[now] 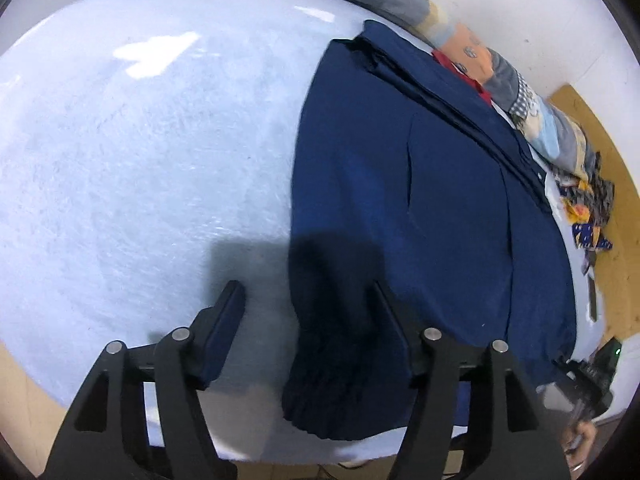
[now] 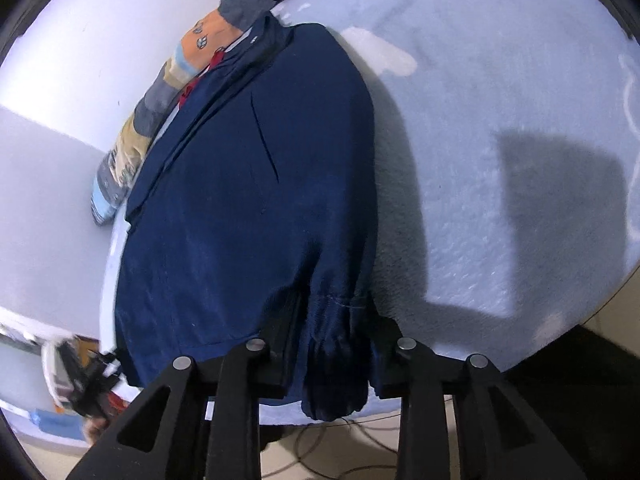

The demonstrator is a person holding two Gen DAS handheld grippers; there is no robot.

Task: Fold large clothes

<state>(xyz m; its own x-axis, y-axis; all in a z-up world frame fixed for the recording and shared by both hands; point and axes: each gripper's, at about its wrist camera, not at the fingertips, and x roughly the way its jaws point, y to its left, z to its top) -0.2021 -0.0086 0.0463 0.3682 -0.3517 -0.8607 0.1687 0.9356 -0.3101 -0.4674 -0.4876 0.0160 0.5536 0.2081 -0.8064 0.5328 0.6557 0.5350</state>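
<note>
Left wrist view shows the left claw (image 1: 308,308) open wide, its two fingers on either side of the near edge of the blue jacket (image 1: 432,200). The jacket lies folded on the right part of the pale blue table (image 1: 140,160). A patchwork quilt (image 1: 520,92) runs along the far side. Right wrist view shows the right claw (image 2: 336,332) with a bunched blue cuff (image 2: 336,360) between its fingers. I cannot tell if it is squeezing the cuff.

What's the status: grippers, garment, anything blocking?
Left gripper open, over navy garment's cuff. Right gripper open, cuff between fingers. Patchwork quilt bunched behind, not blocking.
</note>
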